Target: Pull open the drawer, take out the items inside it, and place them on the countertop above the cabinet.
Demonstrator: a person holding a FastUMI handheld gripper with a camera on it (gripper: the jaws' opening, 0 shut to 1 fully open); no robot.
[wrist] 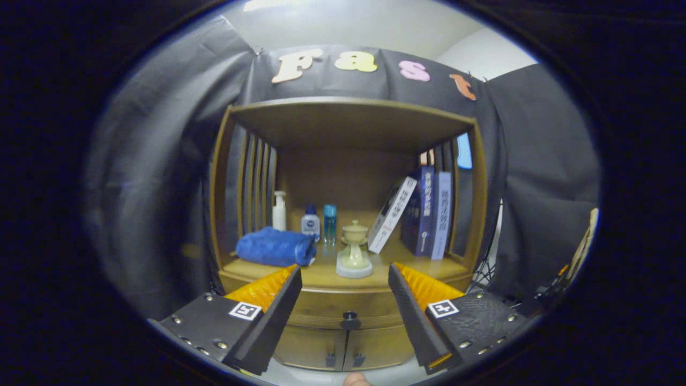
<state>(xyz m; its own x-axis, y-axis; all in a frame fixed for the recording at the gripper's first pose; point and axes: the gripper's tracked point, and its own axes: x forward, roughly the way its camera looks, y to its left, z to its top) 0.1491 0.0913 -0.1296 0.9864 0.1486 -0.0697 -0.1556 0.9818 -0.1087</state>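
Jaws spread wide, holding nothing, lined up on the drawer [348, 308], shut, knob [350, 320] between them. Could slip off that small knob if closing off-centre. Worktop [321, 273] above already crowded.

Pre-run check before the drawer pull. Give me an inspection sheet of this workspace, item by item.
Surface: wooden countertop above the cabinet, already carrying items, bare strip at the front.
Job's things: drawer shut, its dark knob between the fingers; contents hidden.
Clutter: folded blue towel, white pump bottle, small bottle with blue cap, clear blue bottle, pale lidded cup on a stand, one leaning book, two upright books.
Gripper: gripper open, fingers spread, holding nothing, short of the knob.
Cables: dark cables to the cabinet's right.
Surroundings: black cloth wall, two lower cabinet doors shut.
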